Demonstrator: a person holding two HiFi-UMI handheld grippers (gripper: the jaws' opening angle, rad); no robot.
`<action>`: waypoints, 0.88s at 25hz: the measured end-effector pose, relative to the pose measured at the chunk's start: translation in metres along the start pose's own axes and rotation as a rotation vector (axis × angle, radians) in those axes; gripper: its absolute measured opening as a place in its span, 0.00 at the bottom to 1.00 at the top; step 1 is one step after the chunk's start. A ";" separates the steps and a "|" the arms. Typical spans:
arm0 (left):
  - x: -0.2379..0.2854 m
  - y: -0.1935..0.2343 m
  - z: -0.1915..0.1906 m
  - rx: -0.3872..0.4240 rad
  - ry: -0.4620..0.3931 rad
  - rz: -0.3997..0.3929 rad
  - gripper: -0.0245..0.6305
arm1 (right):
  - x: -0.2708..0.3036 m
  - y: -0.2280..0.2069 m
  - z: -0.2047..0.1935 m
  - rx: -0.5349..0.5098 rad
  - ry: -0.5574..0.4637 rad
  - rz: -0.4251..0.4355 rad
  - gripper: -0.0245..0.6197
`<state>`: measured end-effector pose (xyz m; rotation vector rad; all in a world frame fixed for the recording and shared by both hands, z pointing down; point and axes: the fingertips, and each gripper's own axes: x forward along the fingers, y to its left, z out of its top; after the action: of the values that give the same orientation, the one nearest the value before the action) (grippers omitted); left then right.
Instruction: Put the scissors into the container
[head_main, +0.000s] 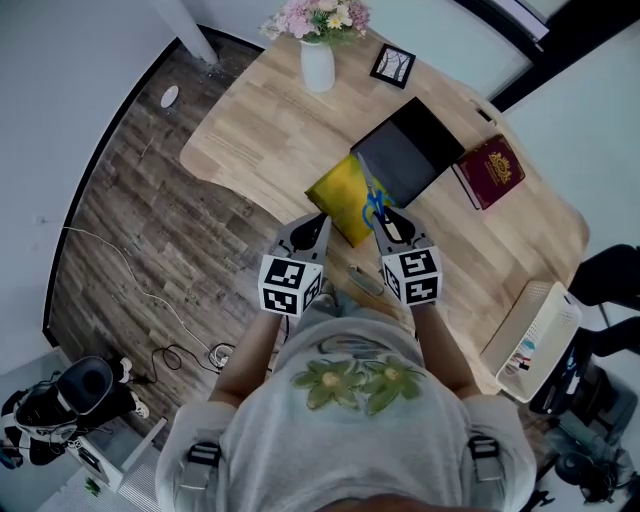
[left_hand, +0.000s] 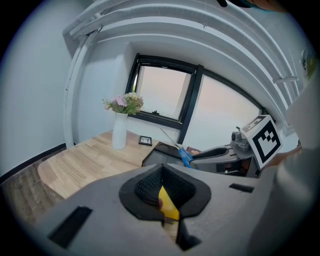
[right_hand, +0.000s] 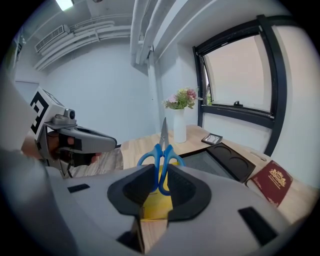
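Right gripper view, right gripper (right_hand: 159, 184) jaws clamping scissors (right_hand: 163, 151), blades up, left gripper (left_hand: 162, 194) jaws pinching yellow container (left_hand: 168, 204) edge

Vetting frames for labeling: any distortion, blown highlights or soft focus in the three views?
Head view: evenly lit, sharp throughout. Left gripper view: heavy fisheye, dark corners, window washed out pinkish. Right gripper view: same fisheye, scissors crisp, near jaws slightly soft.
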<state>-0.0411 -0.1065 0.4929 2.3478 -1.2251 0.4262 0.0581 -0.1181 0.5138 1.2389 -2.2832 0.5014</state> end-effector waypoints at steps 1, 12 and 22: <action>0.001 -0.001 0.000 0.000 0.002 -0.002 0.05 | 0.001 0.000 0.000 -0.001 0.002 0.002 0.16; 0.003 0.002 -0.003 -0.004 0.012 0.009 0.05 | 0.008 -0.004 -0.014 -0.002 0.044 0.020 0.16; 0.005 0.002 -0.004 -0.011 0.017 0.006 0.05 | 0.018 -0.007 -0.026 0.005 0.080 0.024 0.16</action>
<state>-0.0401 -0.1090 0.4992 2.3270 -1.2239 0.4400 0.0616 -0.1205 0.5458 1.1740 -2.2334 0.5553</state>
